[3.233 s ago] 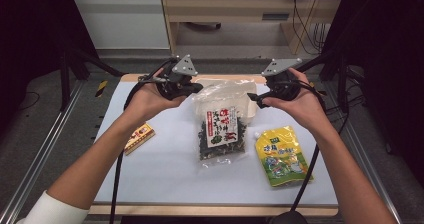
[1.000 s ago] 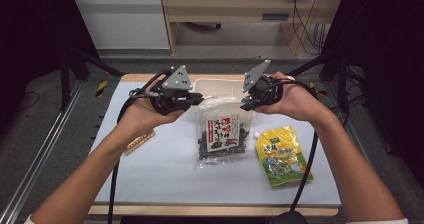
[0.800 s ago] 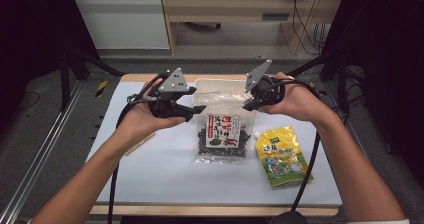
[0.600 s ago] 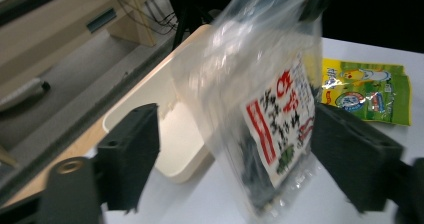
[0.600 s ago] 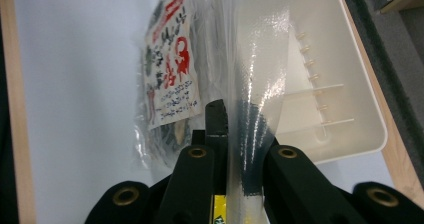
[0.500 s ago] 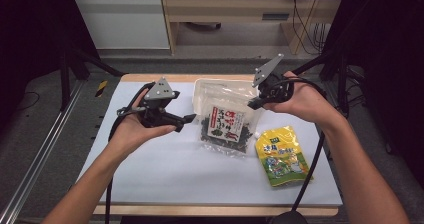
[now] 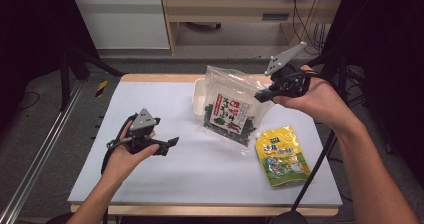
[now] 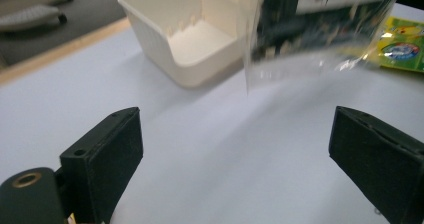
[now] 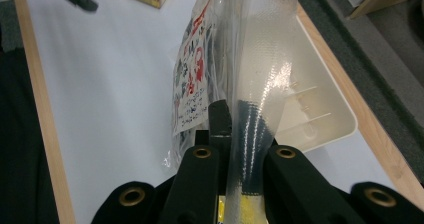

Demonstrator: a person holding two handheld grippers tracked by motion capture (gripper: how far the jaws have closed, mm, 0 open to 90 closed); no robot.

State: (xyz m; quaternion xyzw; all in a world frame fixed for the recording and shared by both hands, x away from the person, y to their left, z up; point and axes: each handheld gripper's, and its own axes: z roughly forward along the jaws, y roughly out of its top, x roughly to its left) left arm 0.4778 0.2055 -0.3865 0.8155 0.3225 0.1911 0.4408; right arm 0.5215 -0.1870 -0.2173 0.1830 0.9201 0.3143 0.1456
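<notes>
High view is showing the right gripper (image 7: 265,95) pinching the seaweed bag (image 7: 231,111) by its clear top at two o'clock, hanging beside the white tub (image 8: 192,31), while the left gripper (image 7: 167,145) is idling wide open and empty at eight o'clock, so lowering it into the tub likely comes next.

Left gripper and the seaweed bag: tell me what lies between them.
Bare white table in the high view: the left gripper is apart from the seaweed bag.
</notes>
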